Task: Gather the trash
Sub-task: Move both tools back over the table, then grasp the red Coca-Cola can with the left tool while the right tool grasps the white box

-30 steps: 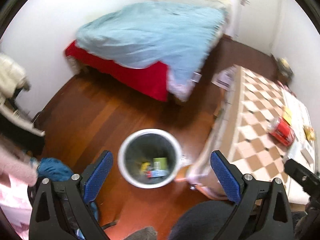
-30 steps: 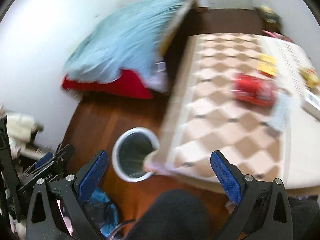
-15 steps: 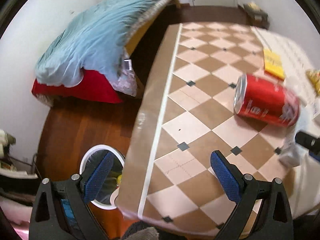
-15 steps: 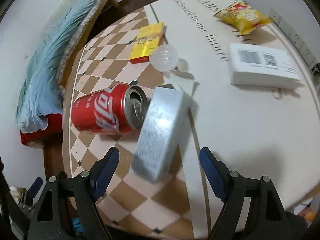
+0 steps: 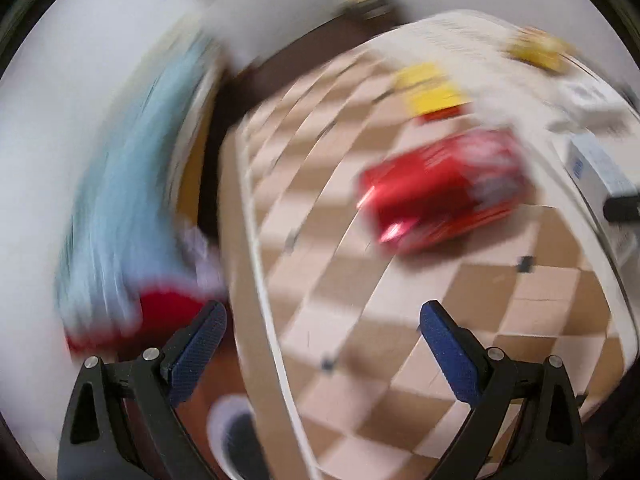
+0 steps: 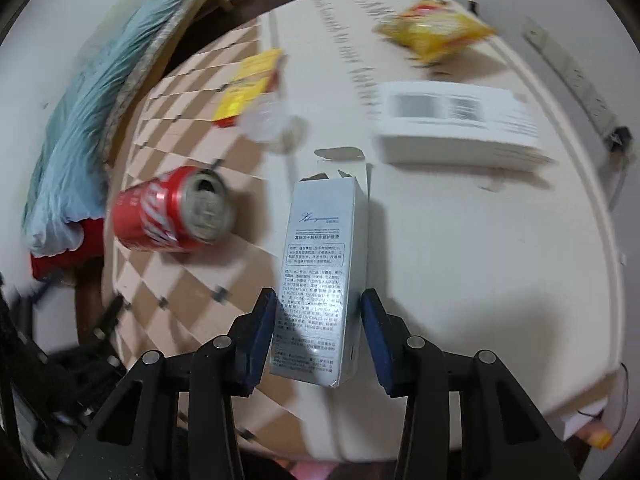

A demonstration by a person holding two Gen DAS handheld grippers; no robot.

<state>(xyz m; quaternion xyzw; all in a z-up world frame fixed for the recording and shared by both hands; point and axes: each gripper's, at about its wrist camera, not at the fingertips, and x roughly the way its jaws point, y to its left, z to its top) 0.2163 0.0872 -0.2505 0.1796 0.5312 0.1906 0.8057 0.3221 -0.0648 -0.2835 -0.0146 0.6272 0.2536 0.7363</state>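
Note:
A silver carton [image 6: 320, 280] lies lengthwise on the table between the blue pads of my right gripper [image 6: 318, 320], which is shut on its lower half. Left of it a red soda can [image 6: 172, 216] lies on its side on the checkered cloth. The left wrist view is heavily blurred. There my left gripper [image 5: 322, 320] hangs wide open above the table's near edge, holding nothing. The red can [image 5: 444, 196] is ahead of it and to the right. The trash bin [image 5: 236, 436] shows as a blur on the floor below the left finger.
On the table [image 6: 480, 280] are a yellow flat box [image 6: 248, 84], a clear round lid [image 6: 268, 122], a white barcoded box [image 6: 456, 124] and a yellow snack bag [image 6: 432, 28]. A bed with a blue blanket [image 6: 92, 120] stands to the left.
My right gripper has come forward over the silver carton and its jaws have narrowed onto it. My left gripper has swung quickly from the bin up toward the table and the can.

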